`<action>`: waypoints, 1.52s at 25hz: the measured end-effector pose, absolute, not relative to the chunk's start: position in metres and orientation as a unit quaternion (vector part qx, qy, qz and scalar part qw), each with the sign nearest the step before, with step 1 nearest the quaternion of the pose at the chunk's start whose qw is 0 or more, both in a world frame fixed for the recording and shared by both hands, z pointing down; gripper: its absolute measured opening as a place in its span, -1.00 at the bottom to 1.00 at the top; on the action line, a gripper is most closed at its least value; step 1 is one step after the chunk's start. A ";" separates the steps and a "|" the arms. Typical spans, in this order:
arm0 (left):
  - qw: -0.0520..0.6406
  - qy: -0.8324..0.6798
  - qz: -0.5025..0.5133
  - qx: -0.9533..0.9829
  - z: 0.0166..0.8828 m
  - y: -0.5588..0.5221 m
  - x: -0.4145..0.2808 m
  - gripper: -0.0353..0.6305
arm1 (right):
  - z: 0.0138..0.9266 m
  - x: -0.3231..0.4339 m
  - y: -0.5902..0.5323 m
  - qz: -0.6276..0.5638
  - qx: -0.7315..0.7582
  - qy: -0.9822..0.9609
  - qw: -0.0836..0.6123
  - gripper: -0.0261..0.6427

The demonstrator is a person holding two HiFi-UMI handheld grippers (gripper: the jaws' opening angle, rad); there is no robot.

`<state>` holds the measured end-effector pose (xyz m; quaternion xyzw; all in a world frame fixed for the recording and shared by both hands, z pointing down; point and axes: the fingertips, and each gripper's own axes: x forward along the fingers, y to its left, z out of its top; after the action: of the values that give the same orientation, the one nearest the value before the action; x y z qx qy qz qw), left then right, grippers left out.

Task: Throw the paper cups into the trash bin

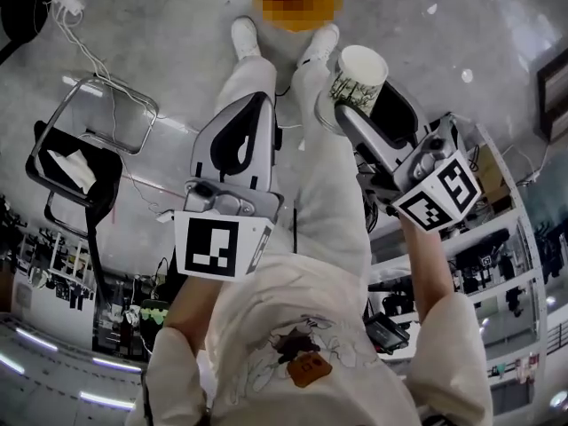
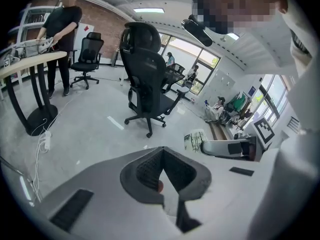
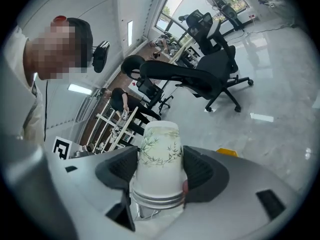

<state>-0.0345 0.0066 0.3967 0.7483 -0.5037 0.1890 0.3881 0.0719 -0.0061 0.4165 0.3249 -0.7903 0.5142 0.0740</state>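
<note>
A stack of white paper cups (image 1: 359,76) with a green bamboo print is clamped between the jaws of my right gripper (image 1: 344,106), out over the floor in front of the person's legs. In the right gripper view the cups (image 3: 158,156) fill the gap in that gripper (image 3: 160,166), with both pads pressed on their sides. My left gripper (image 1: 256,105) points down at the floor to their left, shut and empty. Its view (image 2: 162,151) shows the jaws meeting, with the cups (image 2: 193,140) off to the right. The black-bagged trash bin (image 1: 105,169) stands at the far left, crumpled white paper inside.
A wire frame (image 1: 111,114) rises beside the bin, and a power strip with a cable (image 1: 67,3) lies on the floor. Shelving (image 1: 497,238) runs along the right. The person's white shoes (image 1: 244,38) are ahead. A black office chair (image 2: 147,84) and a person at a desk (image 2: 60,34) are nearby.
</note>
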 end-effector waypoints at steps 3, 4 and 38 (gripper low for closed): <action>0.397 -0.502 0.200 0.742 0.436 0.000 -0.043 -0.88 | 0.460 0.069 -0.012 0.523 0.334 -0.780 0.080 -0.06; 0.399 -0.502 0.203 0.740 0.449 -0.002 -0.046 -0.88 | 0.474 0.066 -0.013 0.525 0.336 -0.778 0.083 -0.05; 0.426 -0.518 0.277 0.688 0.823 -0.019 -0.043 -0.88 | 0.817 0.036 -0.038 0.496 0.356 -0.761 0.218 -0.05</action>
<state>-0.0429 -0.0186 0.8230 0.6883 -0.5180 0.2768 0.4259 0.0363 -0.0377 0.8167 0.3560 -0.7613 0.4961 0.2184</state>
